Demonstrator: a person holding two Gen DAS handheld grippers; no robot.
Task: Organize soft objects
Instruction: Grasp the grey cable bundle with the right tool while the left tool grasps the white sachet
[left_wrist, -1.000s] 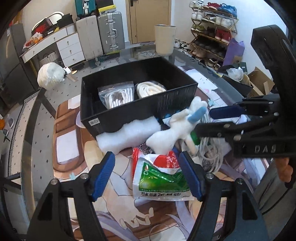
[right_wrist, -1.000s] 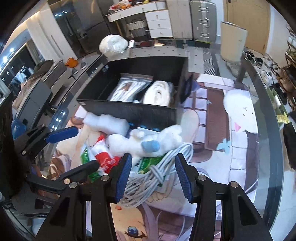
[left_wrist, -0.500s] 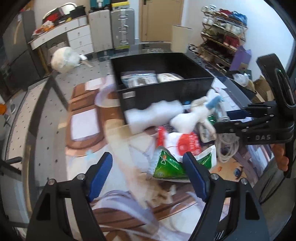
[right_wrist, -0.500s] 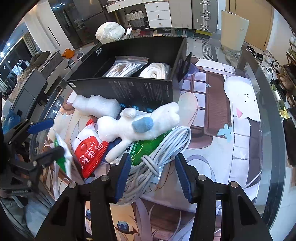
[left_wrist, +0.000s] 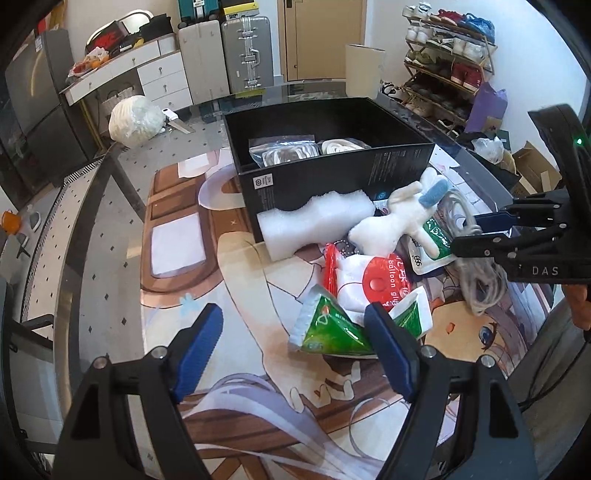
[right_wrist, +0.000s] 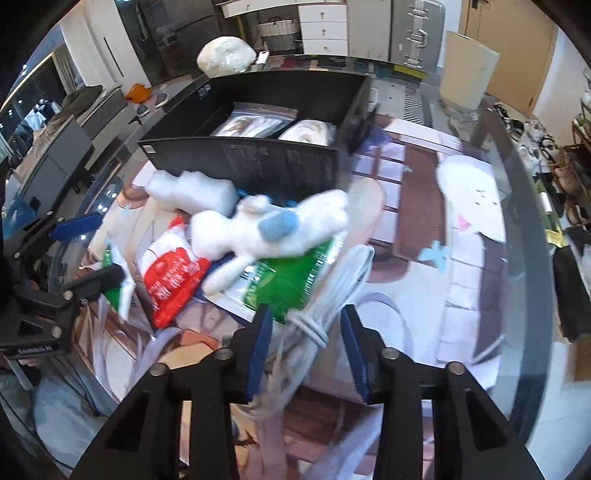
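Note:
A black box (left_wrist: 332, 173) holds a clear bag (left_wrist: 282, 149) and a white roll (left_wrist: 341, 146). In front of it lie a white foam piece (left_wrist: 314, 225), a white plush toy with a blue patch (left_wrist: 402, 218), a red packet (left_wrist: 373, 284), green packets (left_wrist: 332, 328) and a coiled white cable (left_wrist: 476, 273). My left gripper (left_wrist: 295, 354) is open and empty, low over the mat left of the green packet. My right gripper (right_wrist: 306, 347) has its fingers around the coiled cable (right_wrist: 332, 295), the jaws partly closed on it.
The glass table carries a printed anime mat (left_wrist: 236, 295). A white bundle (left_wrist: 136, 118) and a small white device lie at the far left edge. Suitcases, drawers, a bin and a shoe rack stand beyond the table.
My left gripper has pulled back and left, away from the green packet. My right gripper has narrowed its jaws around the cable bundle and moved lower over it.

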